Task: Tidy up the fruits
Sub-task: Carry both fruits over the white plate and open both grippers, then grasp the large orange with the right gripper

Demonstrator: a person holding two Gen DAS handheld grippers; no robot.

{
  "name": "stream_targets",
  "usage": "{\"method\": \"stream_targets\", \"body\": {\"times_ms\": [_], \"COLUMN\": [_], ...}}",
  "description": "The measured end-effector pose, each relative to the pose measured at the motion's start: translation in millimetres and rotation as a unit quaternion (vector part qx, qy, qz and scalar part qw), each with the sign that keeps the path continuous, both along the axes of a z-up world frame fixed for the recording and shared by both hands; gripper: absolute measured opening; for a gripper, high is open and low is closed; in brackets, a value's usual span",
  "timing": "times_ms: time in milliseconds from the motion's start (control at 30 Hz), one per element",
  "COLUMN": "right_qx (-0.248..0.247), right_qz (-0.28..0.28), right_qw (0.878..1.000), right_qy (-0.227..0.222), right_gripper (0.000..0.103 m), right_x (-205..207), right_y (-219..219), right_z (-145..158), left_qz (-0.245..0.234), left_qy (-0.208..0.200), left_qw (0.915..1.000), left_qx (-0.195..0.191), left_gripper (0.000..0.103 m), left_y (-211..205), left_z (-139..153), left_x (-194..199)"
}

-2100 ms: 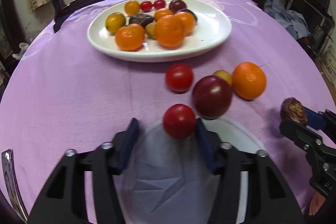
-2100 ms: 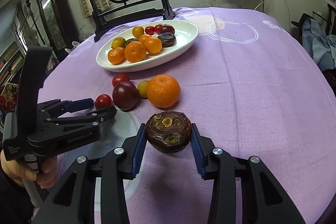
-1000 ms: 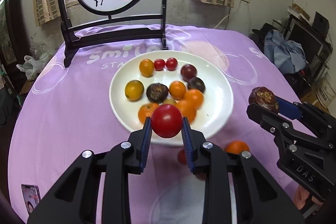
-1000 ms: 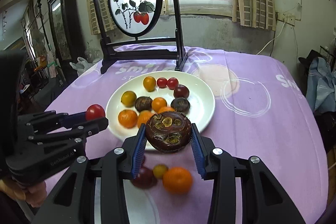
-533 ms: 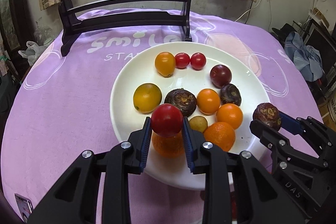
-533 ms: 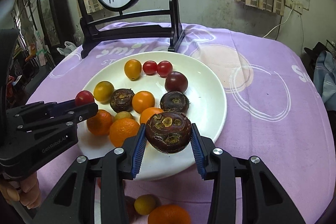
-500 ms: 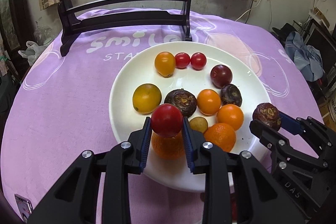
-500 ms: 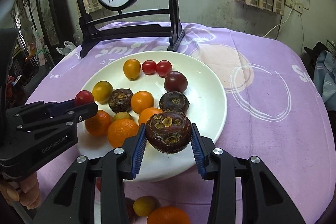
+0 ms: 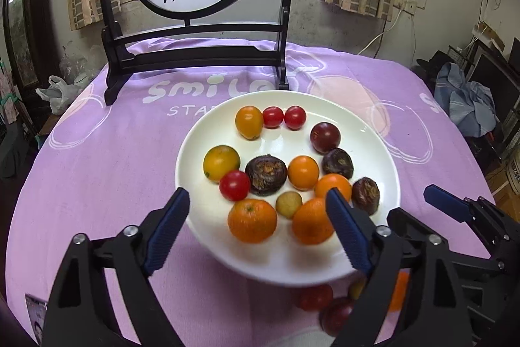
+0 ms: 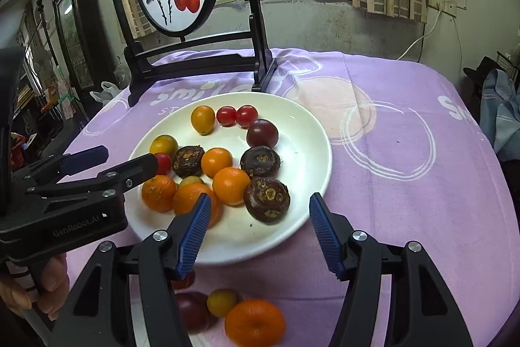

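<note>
- step in hand, as i judge it: both tools are letting go of fruit over the wide white oval plate (image 9: 383, 152), which sits on the round worktop under a lilac cloth (image 9: 97, 158).
- far left on the plate: the small glossy red tomato (image 9: 234, 185) lies touching the round yellow-orange fruit (image 9: 221, 161) and the dark brown knobbly water chestnut (image 9: 266, 174).
- the left tool (image 9: 256, 228) has just been opening; its blue-padded jaws stand wide with nothing between the pads, and the red tomato lies just beyond them, free.
- middle of the plate: several round orange mandarins, the nearest one (image 9: 252, 225) blurred at the front edge.
- right side: the second dark brown water chestnut (image 10: 267, 200) rests near the plate's near rim, touching an orange mandarin (image 10: 231, 186).
- the right tool (image 10: 256, 228) has also just been opening; its jaws stand partly apart, the chestnut clear of the pads.
- below the plate, on the cloth, loose fruit waits: a dark purple plum-like fruit (image 10: 191, 311), a small yellow fruit (image 10: 222, 301) and one bright orange mandarin (image 10: 255, 322).
- next move, by my reckoning: draw both tools back and down to those loose pieces, jaws open, and close gently on one each, since round fruit rolls easily.
</note>
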State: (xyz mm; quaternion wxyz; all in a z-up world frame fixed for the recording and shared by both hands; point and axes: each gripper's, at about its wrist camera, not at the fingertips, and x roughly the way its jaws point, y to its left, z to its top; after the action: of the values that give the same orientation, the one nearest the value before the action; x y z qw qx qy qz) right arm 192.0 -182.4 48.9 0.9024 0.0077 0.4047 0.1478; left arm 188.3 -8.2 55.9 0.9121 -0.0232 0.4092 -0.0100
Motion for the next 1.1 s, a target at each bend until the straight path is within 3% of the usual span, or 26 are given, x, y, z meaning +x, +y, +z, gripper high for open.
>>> {"method": "stream_targets", "body": {"times_ms": [100, 200, 567, 900, 1100], "right_qx": [-0.01, -0.02, -0.057, -0.097, -0.087], "right_qz": [0.003, 0.009, 0.022, 0.023, 0.03], "right_qw": [1.0, 1.0, 0.998, 0.993, 0.994], "right_qy": [-0.009, -0.019, 0.011, 0.057, 0.06], "right_gripper": [0.065, 0.074, 0.074, 0.074, 0.074], "right_x": [-20.5, -43.4, -107.7, -92.5, -75.6], "right_y": [-4.6, -9.1, -18.0, -5.0, 1.5], "right_z": [4.2, 5.0, -24.6, -60.0, -65.7], "left_qz": [-0.006, -0.02, -0.031, -0.029, -0.028], "left_qy": [-0.002, 0.009, 0.045, 0.052, 0.062], "left_qw": [0.9999, 0.9997, 0.9984, 0.9978, 0.9965], "left_qx": [-0.011, 0.003, -0.014, -0.03, -0.05], "left_gripper": [0.09, 0.094, 0.094, 0.094, 0.094], "left_y": [0.0, -3.1, -0.5, 11.7, 17.9], "left_z": [-2.2, -12.7, -40.1, -54.0, -56.6], "left_x": [-26.1, -54.3, -115.9, -117.4, -114.6]}}
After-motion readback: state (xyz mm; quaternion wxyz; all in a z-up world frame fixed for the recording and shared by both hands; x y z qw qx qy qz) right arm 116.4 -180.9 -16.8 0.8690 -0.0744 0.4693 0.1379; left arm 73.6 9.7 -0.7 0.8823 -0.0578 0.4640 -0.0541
